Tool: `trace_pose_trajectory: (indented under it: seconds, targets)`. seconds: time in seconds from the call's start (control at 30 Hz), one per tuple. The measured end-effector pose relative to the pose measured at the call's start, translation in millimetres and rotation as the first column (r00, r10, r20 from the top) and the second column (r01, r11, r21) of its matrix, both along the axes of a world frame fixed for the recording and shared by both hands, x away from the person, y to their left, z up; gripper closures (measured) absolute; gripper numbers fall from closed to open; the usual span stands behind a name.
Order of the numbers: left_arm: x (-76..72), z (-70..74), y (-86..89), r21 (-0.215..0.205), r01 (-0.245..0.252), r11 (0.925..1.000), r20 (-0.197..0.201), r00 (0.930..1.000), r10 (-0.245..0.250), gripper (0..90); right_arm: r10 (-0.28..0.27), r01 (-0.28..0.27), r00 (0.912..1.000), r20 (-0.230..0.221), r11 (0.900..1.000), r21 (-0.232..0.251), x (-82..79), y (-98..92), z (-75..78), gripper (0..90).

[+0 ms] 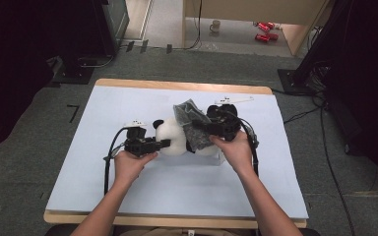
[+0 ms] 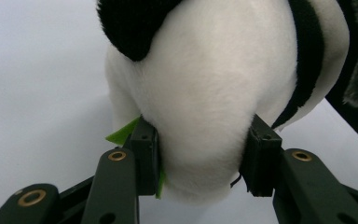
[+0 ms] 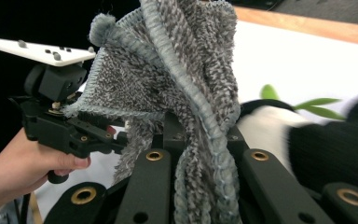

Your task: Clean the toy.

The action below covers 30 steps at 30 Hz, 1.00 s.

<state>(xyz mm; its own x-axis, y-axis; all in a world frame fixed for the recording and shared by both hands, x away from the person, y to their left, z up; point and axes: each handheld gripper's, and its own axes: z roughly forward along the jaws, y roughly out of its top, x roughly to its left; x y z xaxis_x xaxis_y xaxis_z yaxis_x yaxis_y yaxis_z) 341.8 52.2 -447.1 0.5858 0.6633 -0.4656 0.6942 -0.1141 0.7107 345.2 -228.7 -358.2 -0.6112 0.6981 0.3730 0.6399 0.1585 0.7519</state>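
I see bare forearms, no sleeves; both grippers matte black, left gripper [image 1: 163, 143] and right gripper [image 1: 195, 126] with brass-ringed pivot holes, white marker plates on top, black cables trailing.

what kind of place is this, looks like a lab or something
Probably a lab or recording workspace: a covered table on grey carpet, dark equipment stands with cables at the sides, and a person working a panda toy with handheld grippers.

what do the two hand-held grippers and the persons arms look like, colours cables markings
Both are black pistol-shaped tools. The left hand-held gripper carries a small white plate and trails a black cable; the right hand-held gripper has a longer white plate and a looping black cable. Their black jaw links show brass-ringed holes. The forearms are bare, with no sleeves showing.
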Motion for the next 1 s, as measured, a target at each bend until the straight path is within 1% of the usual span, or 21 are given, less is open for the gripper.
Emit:
trace_pose_trajectory:
  seconds: [0.07,0.13,0.17,0.23,0.27,0.3,0.33,0.37,0.43,0.5,0.53,0.57,0.6,0.67,0.7,0.8,0.87,1.0]
  targets:
    - [-3.2,0.4,-0.7,0.002,-0.007,1.0,0.008,0.9999,0.007,56.5,0.026,-0.026,0.9997,-0.003,1.0,0.004,0.5,11.0,-2.5,79.6]
    - [-7.0,3.1,-1.7,-0.017,-0.014,0.9998,0.003,0.9999,0.014,56.4,0.051,-0.051,0.9987,0.002,0.999,0.007,0.5,20.6,-3.3,79.5]
    - [-9.6,5.3,-3.0,-0.012,-0.013,0.9998,0.015,0.9998,0.013,56.3,0.062,-0.062,0.9981,0.007,0.998,0.009,0.7,26.3,-3.6,79.5]
    - [-15.1,8.5,-6.4,0.013,-0.009,0.9999,0.049,0.9988,0.009,56.3,0.081,-0.081,0.9967,0.008,0.997,0.006,0.9,36.7,-4.5,79.5]
    - [-17.6,9.7,-8.3,0.025,-0.012,0.9996,0.056,0.9984,0.011,56.3,0.093,-0.093,0.9957,0.003,0.996,-0.005,1.4,41.3,-6.4,79.3]
    - [-19.1,9.7,-9.6,0.047,-0.015,0.9988,0.058,0.9982,0.013,56.4,0.104,-0.104,0.9946,-0.004,0.994,-0.022,2.1,45.4,-9.8,79.1]
    - [-19.2,8.3,-9.2,0.054,-0.013,0.9984,0.055,0.9985,0.01,56.5,0.11,-0.11,0.9939,0.002,0.993,-0.029,2.6,47.1,-13.7,79.1]
    - [-18.3,6.2,-7.8,0.05,-0.012,0.9987,0.047,0.9988,0.01,56.5,0.112,-0.112,0.9937,0.001,0.993,-0.026,3.9,46.4,-17.0,79.0]
    - [-15.1,1.6,-4.5,0.038,-0.017,0.9991,0.035,0.9993,0.016,56.7,0.109,-0.109,0.994,-0.008,0.993,-0.032,9.0,41.7,-21.9,79.0]
    - [-11.5,-1.3,-0.8,0.018,-0.019,0.9997,0.012,0.9998,0.018,56.7,0.091,-0.091,0.9958,-0.006,0.994,-0.056,11.9,36.9,-23.4,79.0]
    - [-9.8,-2.1,0.8,0.005,-0.022,0.9997,-0.003,0.9998,0.022,56.8,0.075,-0.074,0.9972,0.003,0.994,-0.077,13.4,33.5,-23.9,79.0]
    - [-8.4,-2.3,1.7,-0.003,-0.022,0.9998,-0.008,0.9997,0.022,56.7,0.058,-0.057,0.9982,0.011,0.994,-0.094,15.1,28.8,-24.3,79.0]
    - [-7.7,-2.1,1.7,-0.005,-0.018,0.9998,-0.005,0.9998,0.018,56.7,0.043,-0.042,0.999,0.01,0.994,-0.097,17.3,23.1,-24.7,79.2]
    - [-6.2,-2.1,0.7,-0.004,-0.012,0.9999,0.004,0.9999,0.012,56.8,0.025,-0.026,0.9995,-0.021,0.998,-0.063,21.6,11.4,-25.4,79.5]
    - [-4.7,-2.2,1.2,-0.005,-0.009,1.0,0.002,1.0,0.009,56.8,0.018,-0.019,0.9994,-0.028,0.998,-0.055,22.6,6.9,-25.1,79.6]
    - [1.0,-3.8,4.4,-0.01,-0.002,0.9999,-0.006,1.0,0.002,56.9,-0.008,0.008,0.9999,-0.009,0.999,-0.053,23.5,-4.5,-22.0,79.6]
    - [4.3,-4.4,6.1,-0.016,-0.002,0.9999,-0.016,0.9999,0.002,56.9,-0.035,0.034,0.9994,-0.008,0.998,-0.047,23.3,-13.2,-18.3,79.6]
    - [10.2,-5.4,8.8,-0.027,-0.003,0.9996,-0.033,0.9995,0.003,56.9,-0.092,0.092,0.9958,-0.001,0.995,-0.032,23.2,-33.3,-14.7,79.5]
